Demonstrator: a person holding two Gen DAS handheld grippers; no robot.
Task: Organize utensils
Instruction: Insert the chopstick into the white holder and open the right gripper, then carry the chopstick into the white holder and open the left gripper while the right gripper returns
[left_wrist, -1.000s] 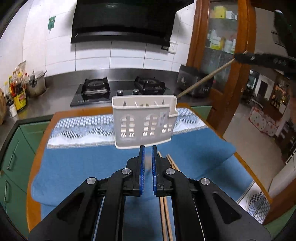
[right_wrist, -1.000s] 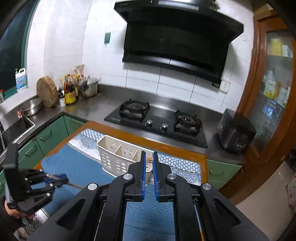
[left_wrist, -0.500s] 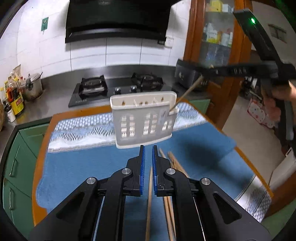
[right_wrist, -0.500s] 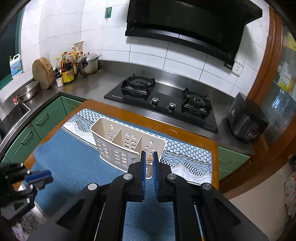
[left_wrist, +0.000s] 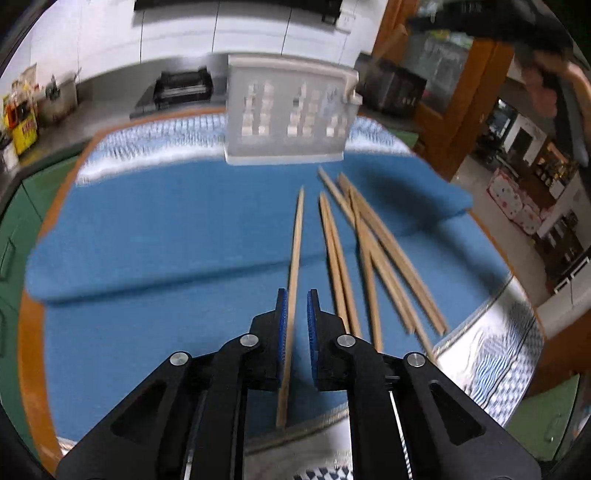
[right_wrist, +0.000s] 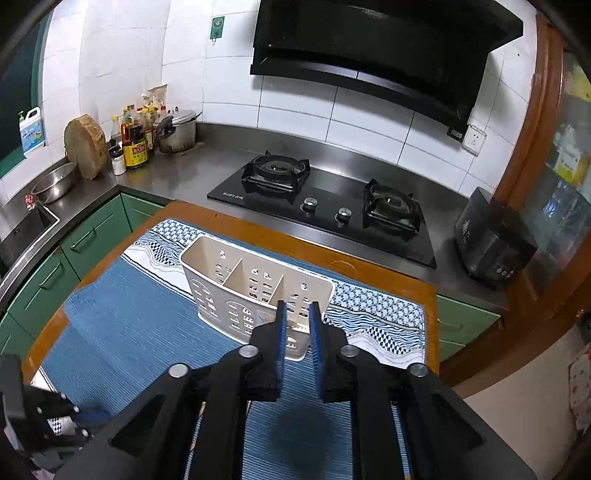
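A pale slotted utensil caddy (left_wrist: 288, 110) (right_wrist: 229, 291) stands on the blue towel (left_wrist: 166, 229) at the table's far side. My left gripper (left_wrist: 295, 295) hangs low over the towel with its jaws opening. A single wooden chopstick (left_wrist: 297, 236) lies on the towel in line with the gap, and the pads do not press on it. Several more chopsticks (left_wrist: 369, 240) lie fanned out to its right. My right gripper (right_wrist: 297, 306) hovers over the caddy's right compartment with its jaws opening. A chopstick (left_wrist: 393, 37) leans out of that end of the caddy.
Behind the wooden table edge (right_wrist: 369, 269) are a gas hob (right_wrist: 321, 206), a black appliance (right_wrist: 491, 240), a pot (right_wrist: 177, 129) and sauce bottles (right_wrist: 135, 144). A person's hand (left_wrist: 543, 92) shows at the upper right. The left gripper (right_wrist: 88, 413) sits low at the left.
My left gripper has dropped toward the towel over the single chopstick and its jaws have parted. My right gripper came in over the caddy, then its jaws parted too.
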